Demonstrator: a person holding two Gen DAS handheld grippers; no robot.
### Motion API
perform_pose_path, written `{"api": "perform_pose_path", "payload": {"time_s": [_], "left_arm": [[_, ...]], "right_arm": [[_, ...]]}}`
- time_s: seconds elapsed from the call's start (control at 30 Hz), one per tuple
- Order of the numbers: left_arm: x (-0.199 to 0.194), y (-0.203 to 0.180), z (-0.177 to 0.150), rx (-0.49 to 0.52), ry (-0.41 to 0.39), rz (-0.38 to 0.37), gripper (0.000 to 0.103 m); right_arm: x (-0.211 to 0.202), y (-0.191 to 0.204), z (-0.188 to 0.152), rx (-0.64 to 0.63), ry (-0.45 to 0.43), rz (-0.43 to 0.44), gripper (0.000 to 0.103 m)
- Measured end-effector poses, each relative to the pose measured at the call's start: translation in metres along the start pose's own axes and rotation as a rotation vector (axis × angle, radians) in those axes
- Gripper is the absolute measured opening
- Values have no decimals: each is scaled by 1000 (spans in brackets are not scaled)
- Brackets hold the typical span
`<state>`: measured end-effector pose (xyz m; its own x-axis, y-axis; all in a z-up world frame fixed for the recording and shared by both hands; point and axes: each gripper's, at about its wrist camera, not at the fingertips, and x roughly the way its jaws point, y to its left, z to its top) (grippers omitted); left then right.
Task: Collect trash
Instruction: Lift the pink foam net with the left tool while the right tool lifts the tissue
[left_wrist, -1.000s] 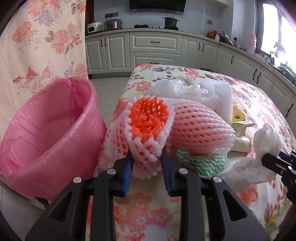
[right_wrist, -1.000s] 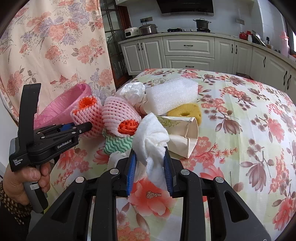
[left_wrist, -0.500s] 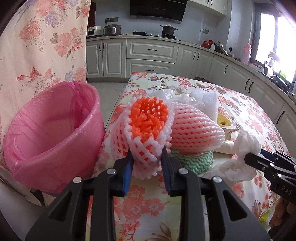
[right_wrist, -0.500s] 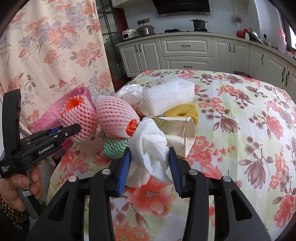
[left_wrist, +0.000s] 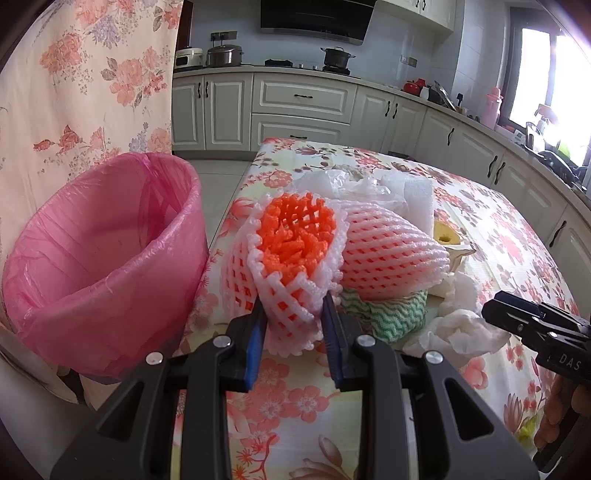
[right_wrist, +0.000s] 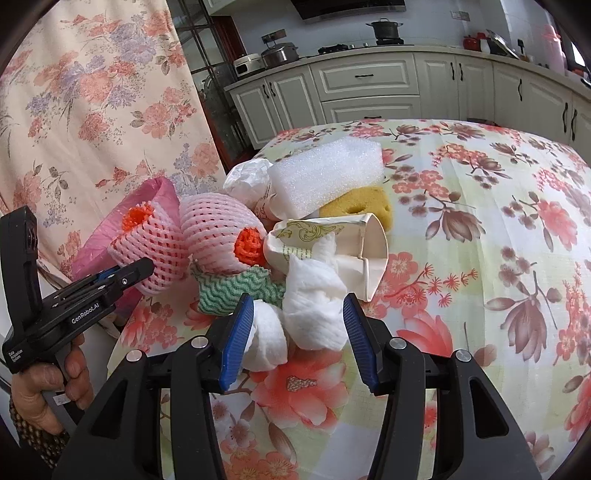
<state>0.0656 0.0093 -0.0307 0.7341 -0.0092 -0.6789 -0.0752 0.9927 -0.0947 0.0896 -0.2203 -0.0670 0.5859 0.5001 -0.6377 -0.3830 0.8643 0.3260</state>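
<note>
My left gripper (left_wrist: 293, 325) pinches a pink-and-orange foam fruit net (left_wrist: 284, 266) above the floral bench (left_wrist: 491, 229), beside the pink-lined bin (left_wrist: 99, 254). My right gripper (right_wrist: 298, 334) gapes wide around a crumpled white tissue (right_wrist: 314, 306) on the bench.

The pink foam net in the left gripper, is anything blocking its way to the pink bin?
Nothing visible does. The left gripper holds the foam net right beside the pink bin, whose mouth is open.
</note>
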Motion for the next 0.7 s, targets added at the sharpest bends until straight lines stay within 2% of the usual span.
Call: {"api": "perform_pose_path", "payload": {"time_s": [0.4,0.5,0.57,0.7], "left_arm": [[-3,1,1,-10,-8,1,28],[-4,2,1,-13,-11,0,28],[-7,3,2,-12,-15,-1,28],[-12,6,3,-20,-29,-2,28]], "right_arm": [[21,-7,12,16,29,-30,50],[32,-8,12,16,69,-44,40],[31,-10,11,19,63,-36,22],[11,-10,18,11,14,-36,20]]}}
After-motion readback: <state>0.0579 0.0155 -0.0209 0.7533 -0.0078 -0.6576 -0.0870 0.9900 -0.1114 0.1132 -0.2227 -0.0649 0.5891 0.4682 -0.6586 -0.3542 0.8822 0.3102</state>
